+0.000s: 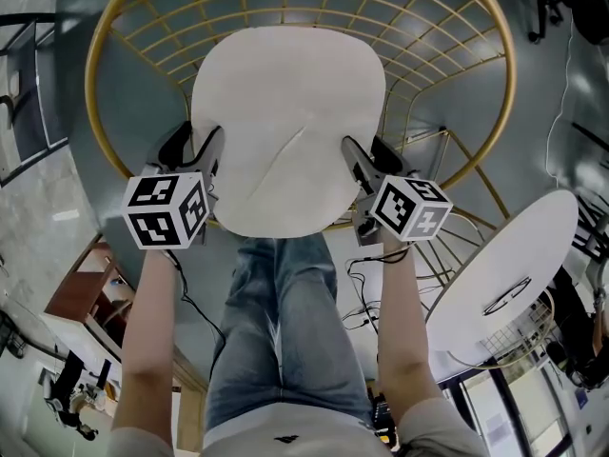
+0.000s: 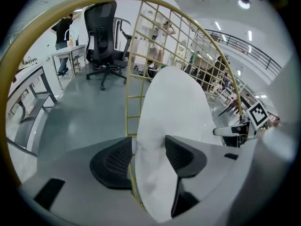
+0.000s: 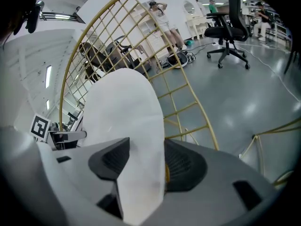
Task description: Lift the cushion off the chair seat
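Cushion point(image 1: 285, 131) lying on wire chair point(image 1: 89, 69) seat in head view, left gripper point(image 1: 195, 146) and right gripper point(image 1: 369, 152) flanking it, left gripper view showing jaws gaping wide, straddling cushion edge unclamped, right gripper view showing likewise.

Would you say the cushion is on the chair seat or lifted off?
On the seat: the cushion lies flat in the gold wire chair, wire against its edge.
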The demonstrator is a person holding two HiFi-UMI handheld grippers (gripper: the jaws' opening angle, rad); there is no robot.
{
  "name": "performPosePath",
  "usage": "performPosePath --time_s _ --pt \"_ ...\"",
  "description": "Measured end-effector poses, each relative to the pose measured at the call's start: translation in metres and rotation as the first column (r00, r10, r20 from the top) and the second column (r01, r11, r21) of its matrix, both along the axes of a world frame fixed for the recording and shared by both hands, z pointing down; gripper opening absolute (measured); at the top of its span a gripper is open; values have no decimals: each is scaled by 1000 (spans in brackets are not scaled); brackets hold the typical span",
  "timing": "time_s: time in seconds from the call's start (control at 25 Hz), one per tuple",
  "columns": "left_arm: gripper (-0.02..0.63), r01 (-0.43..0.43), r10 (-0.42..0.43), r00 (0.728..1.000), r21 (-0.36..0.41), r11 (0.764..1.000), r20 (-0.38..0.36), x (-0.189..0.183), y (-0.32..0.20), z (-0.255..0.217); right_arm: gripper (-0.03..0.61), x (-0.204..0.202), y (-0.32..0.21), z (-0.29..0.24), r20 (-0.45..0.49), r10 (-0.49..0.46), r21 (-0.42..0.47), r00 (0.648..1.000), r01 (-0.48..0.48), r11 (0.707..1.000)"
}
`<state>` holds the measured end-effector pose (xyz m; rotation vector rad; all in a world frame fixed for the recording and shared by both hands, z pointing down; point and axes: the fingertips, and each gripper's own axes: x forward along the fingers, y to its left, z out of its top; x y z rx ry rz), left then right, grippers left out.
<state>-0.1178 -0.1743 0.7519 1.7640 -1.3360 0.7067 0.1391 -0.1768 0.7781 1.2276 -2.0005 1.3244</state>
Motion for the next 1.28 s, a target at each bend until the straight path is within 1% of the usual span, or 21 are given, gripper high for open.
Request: performPosePath --time_s 0.4,0.6,0.68,0.76,0.84,0.92,0.96,1.28 --pt "219 -26 26 1000 -10 1000 -4 9 1 4 219 -9 0 5 6 -22 -17 1000 22 1000" --pt "218 -28 28 1000 -8 1000 8 9 2 3 180 -12 1 0 -8 -32 1 999 32 999" --pt "203 -33 33 999 -10 999 9 10 2 2 145 -12 1 -2 -17 -34 10 999 34 999" --pt "177 -45 45 999 -19 999 13 12 3 1 97 -12 2 -3 -27 -36 21 999 37 999" --pt "122 -73 74 997 -29 997 29 17 5 0 65 -14 3 -5 -38 -41 32 998 43 999" --pt "80 -107 108 993 -33 994 52 21 7 -1 56 -14 4 -7 -51 -45 41 998 47 998" --pt "72 -119 121 991 -32 992 61 23 7 -2 54 -14 4 -8 -55 -44 45 998 46 998" --pt "60 -137 138 989 -28 990 54 28 16 -19 52 -11 14 -29 -68 -39 64 997 43 997"
